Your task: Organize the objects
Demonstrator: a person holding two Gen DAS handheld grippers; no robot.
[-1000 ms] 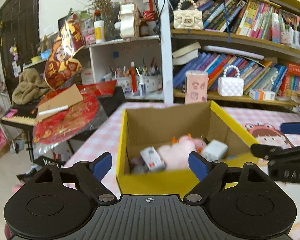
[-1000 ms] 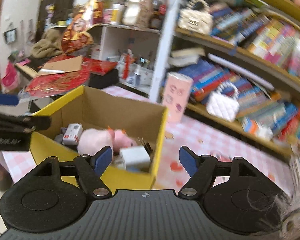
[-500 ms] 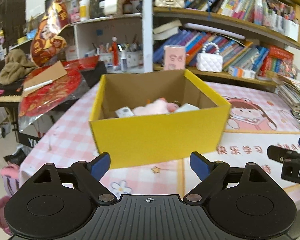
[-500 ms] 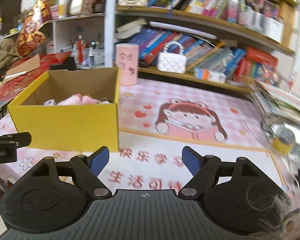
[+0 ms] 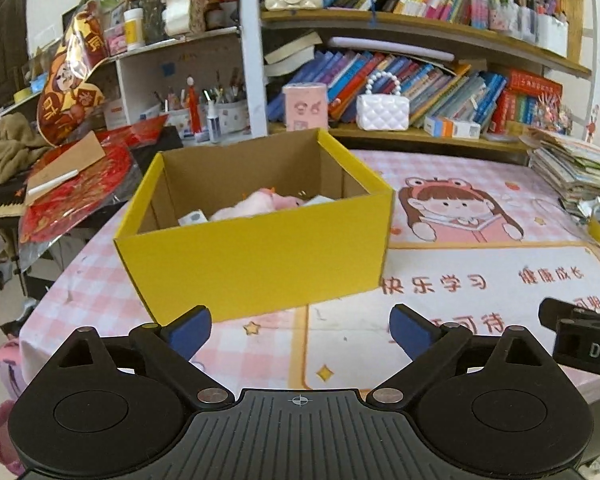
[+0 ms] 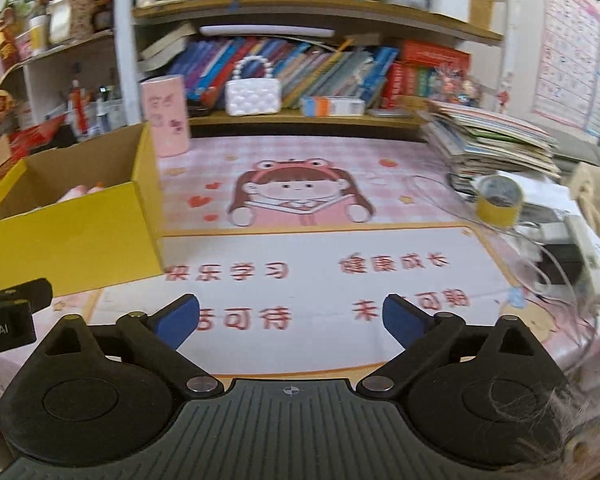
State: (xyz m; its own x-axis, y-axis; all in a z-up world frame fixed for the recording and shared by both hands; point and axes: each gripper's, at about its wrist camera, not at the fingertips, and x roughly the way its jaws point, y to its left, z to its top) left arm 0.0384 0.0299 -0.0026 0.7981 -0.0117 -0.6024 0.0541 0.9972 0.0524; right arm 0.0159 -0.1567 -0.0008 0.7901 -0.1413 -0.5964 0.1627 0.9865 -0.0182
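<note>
A yellow cardboard box [image 5: 260, 252] stands on the pink cartoon table mat [image 5: 460, 280]. It holds a pink plush toy [image 5: 256, 205] and small white items [image 5: 193, 217]. The box also shows at the left of the right wrist view [image 6: 72, 240]. My left gripper [image 5: 300, 330] is open and empty, in front of the box and apart from it. My right gripper [image 6: 292, 314] is open and empty over the mat [image 6: 320, 264], right of the box.
A yellow tape roll [image 6: 499, 201] and a stack of books [image 6: 496, 144] lie at the table's right. Cables and a power strip [image 6: 568, 256] sit at the right edge. A pink cylinder [image 6: 166, 114] and white purse [image 6: 253, 96] stand by the bookshelf behind.
Both grippers have pulled back from above the box and toward the table's front. The right gripper has also swung to the right. Both stay open and empty.
</note>
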